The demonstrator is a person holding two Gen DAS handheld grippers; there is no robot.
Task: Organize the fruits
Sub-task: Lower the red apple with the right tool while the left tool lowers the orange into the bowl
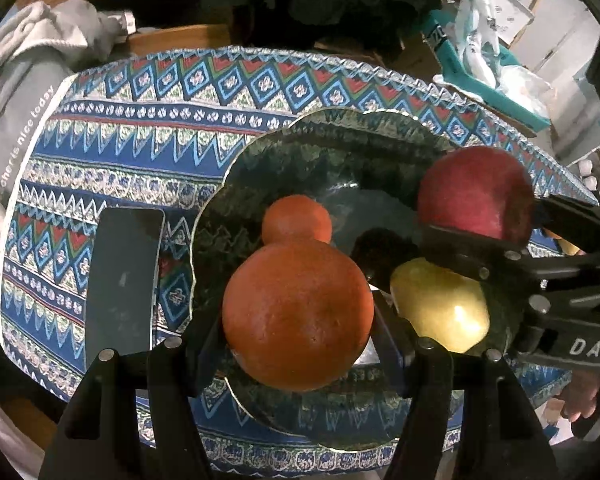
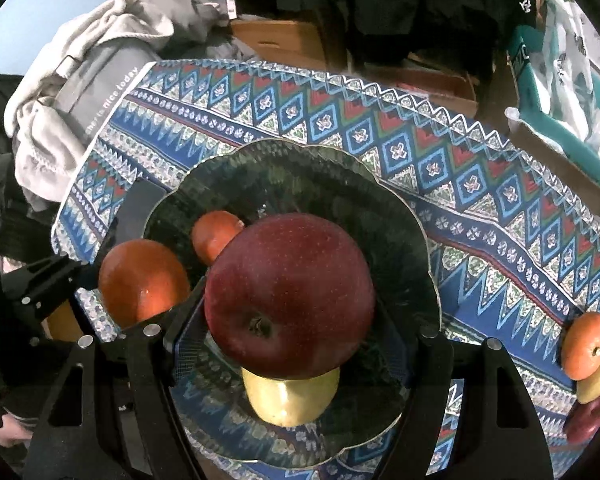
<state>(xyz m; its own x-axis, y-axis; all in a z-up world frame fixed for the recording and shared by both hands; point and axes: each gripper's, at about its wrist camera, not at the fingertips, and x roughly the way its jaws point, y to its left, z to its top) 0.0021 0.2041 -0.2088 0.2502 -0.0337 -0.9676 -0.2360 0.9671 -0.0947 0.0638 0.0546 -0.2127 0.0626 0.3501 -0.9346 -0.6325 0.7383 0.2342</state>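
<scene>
**Ana:** Patterned blue cloth [image 1: 148, 120] covers the table, with grey clothing [image 1: 28, 60] heaped at its far left edge. From the left wrist, what do you see?

**Ben:** The left gripper [image 1: 296, 344] has its jaws clamped on a big orange [image 1: 296, 316], hanging over a dark glass plate [image 1: 260, 160]. A small orange [image 1: 296, 220] and a yellow apple [image 1: 440, 304] already lie on the plate. A dark phone [image 1: 120, 280] rests just beside the plate.

**Ana:** And the orange's feel?

**Ben:** Firm, fairly heavy, pebbly skin; I'd judge the grip across its widest part is safe. The plate looks fragile, so set it down gently.

**Ana:** The right wrist view?

**Ben:** The right gripper [image 2: 292, 344] is closed on a red apple [image 2: 290, 296], pads at its sides, stem end towards the camera, above the same plate [image 2: 400, 232] and yellow apple [image 2: 292, 396].

**Ana:** Slippery?

**Ben:** Probably: smooth waxy skin, hard flesh that bruises. Three more fruits [image 2: 588, 368] wait on the cloth's right edge, well apart from the plate.
</scene>
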